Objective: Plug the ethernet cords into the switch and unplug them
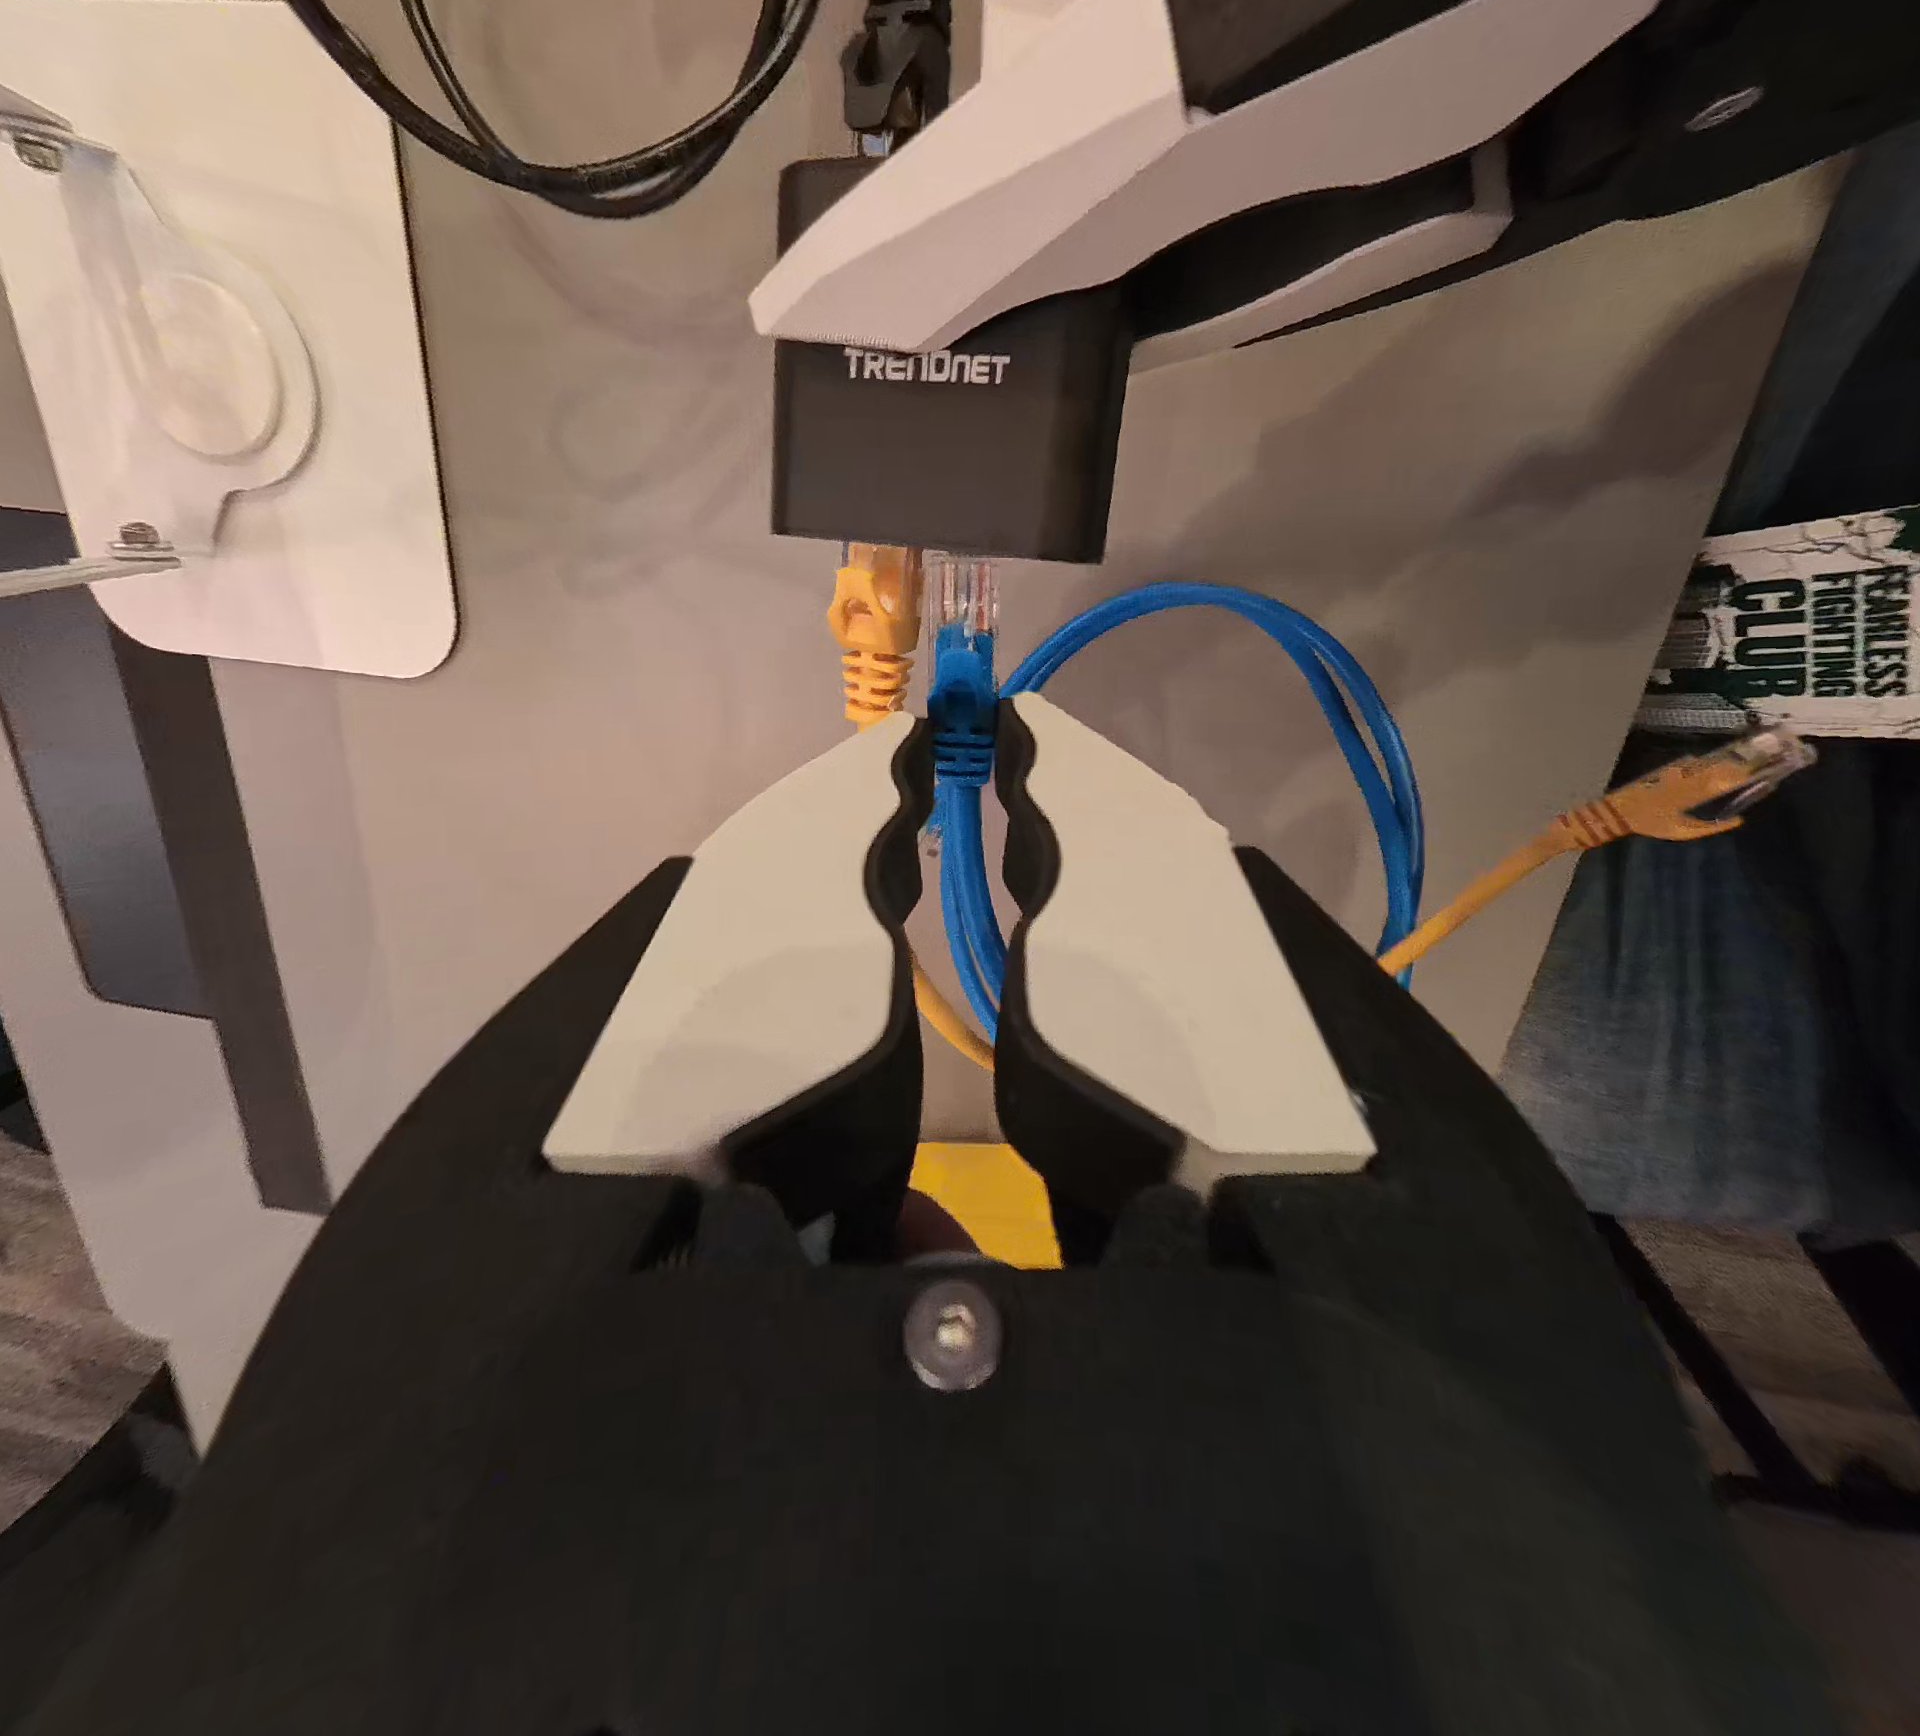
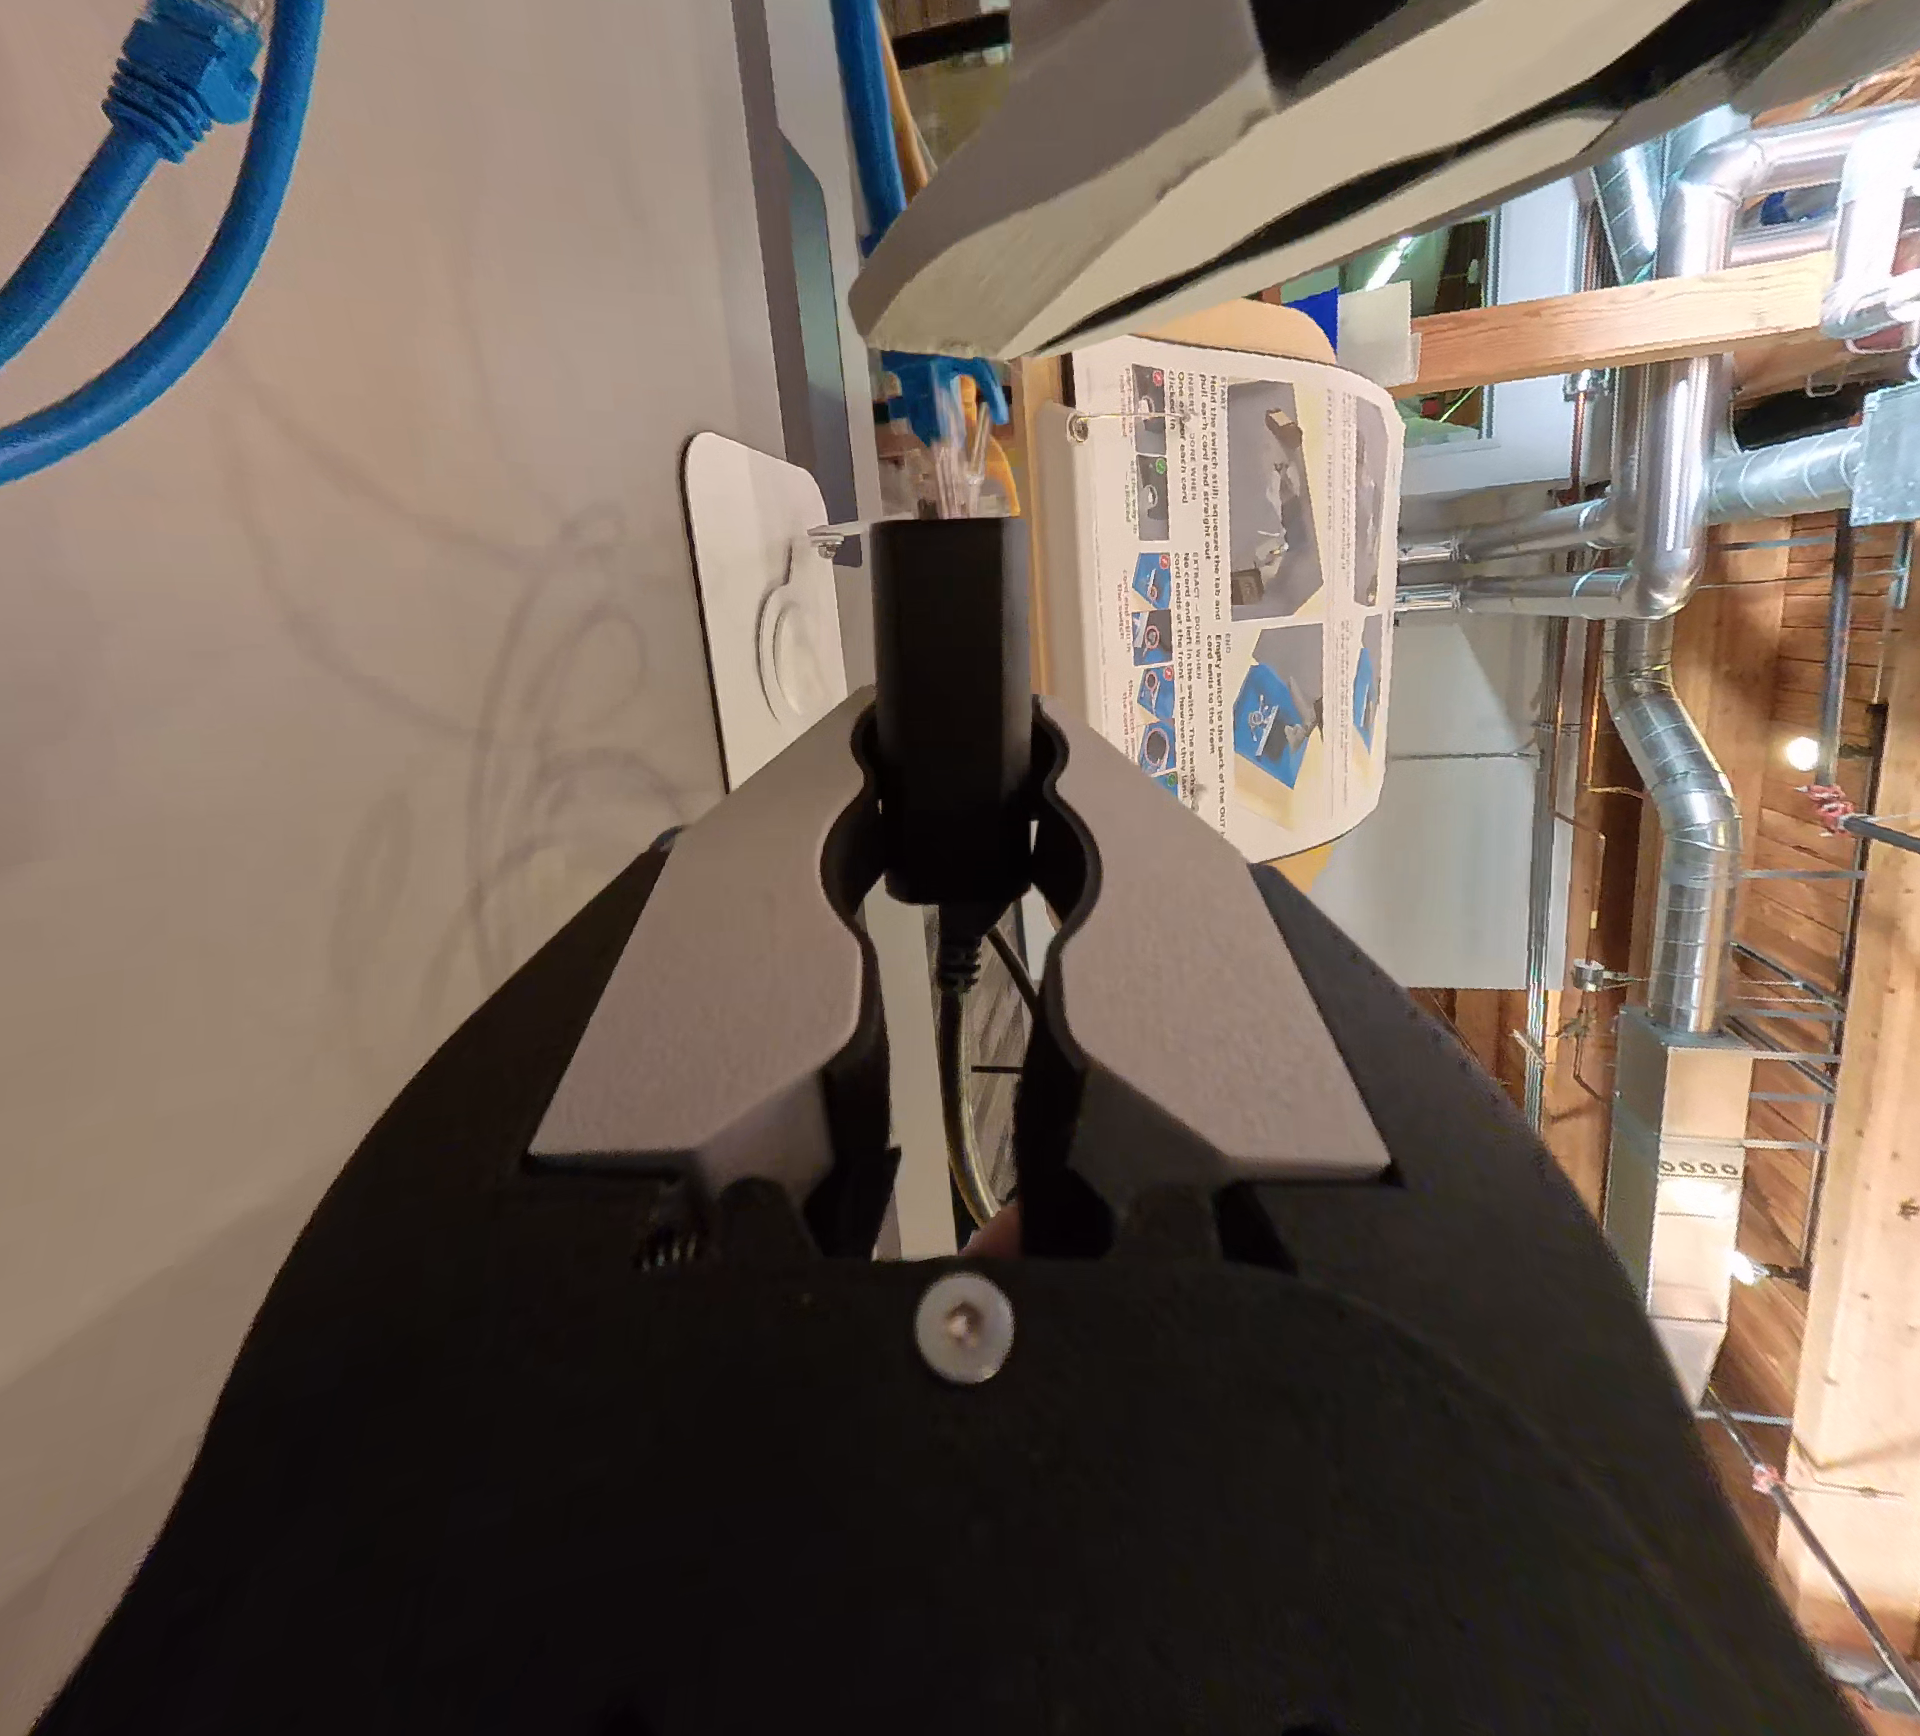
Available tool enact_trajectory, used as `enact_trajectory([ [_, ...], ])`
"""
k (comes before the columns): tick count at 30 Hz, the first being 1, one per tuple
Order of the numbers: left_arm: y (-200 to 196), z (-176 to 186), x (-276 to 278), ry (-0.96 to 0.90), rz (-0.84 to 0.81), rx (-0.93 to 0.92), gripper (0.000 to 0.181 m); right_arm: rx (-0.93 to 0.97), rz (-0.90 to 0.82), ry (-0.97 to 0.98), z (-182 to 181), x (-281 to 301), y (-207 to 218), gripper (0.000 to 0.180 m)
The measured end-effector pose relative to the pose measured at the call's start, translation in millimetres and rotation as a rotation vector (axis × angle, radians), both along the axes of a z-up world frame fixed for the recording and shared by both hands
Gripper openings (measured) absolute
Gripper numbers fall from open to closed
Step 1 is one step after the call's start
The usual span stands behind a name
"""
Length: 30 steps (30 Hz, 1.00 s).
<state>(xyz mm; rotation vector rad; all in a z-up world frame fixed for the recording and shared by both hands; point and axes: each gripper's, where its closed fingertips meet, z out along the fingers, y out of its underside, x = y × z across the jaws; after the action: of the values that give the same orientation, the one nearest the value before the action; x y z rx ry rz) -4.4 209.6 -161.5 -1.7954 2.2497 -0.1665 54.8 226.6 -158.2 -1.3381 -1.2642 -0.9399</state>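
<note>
On pale table [image 1: 623, 460]: black switch [image 1: 940, 439] pinched across its body by right gripper [image 2: 951, 741], black cord [image 1: 899, 24] at its far end. Left gripper [image 1: 961, 730] clamped on blue plug [image 1: 961, 647], clear tip at switch port, beside seated orange plug [image 1: 878, 616]. Blue cord [image 1: 1330, 699] loops right. Free orange plug [image 1: 1704, 782] off table edge. White plate [image 1: 260, 356] at left.

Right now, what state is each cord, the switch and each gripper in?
Switch: clamped in the right gripper.
Blue plug: at a switch port, clear tip still showing, gripped by the left gripper.
Yellow plug: at the neighbouring port, ungripped.
Other yellow plug: loose.
Other blue plug: loose.
Black cable: plugged into the far side.
</note>
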Motion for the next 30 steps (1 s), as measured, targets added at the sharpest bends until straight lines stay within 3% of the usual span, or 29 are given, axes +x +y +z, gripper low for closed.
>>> enact_trajectory([
  [7, -2.3, -0.9, 0.8, -0.020, 0.026, -0.091, 0.011, 0.028, -0.004, -0.005, -2.2, -0.4, 2.1, 0.021],
  [16, -16.1, -10.6, -2.7, 0.087, -0.079, -0.032, 0.010, 0.005, 0.018, -0.032, -15.2, -4.4, 3.3, 0.021],
  [30, -4.9, -11.0, -3.8, 0.086, -0.042, 0.022, 0.010, 0.015, -0.006, -0.033, -12.6, -5.3, 4.8, 0.021],
])
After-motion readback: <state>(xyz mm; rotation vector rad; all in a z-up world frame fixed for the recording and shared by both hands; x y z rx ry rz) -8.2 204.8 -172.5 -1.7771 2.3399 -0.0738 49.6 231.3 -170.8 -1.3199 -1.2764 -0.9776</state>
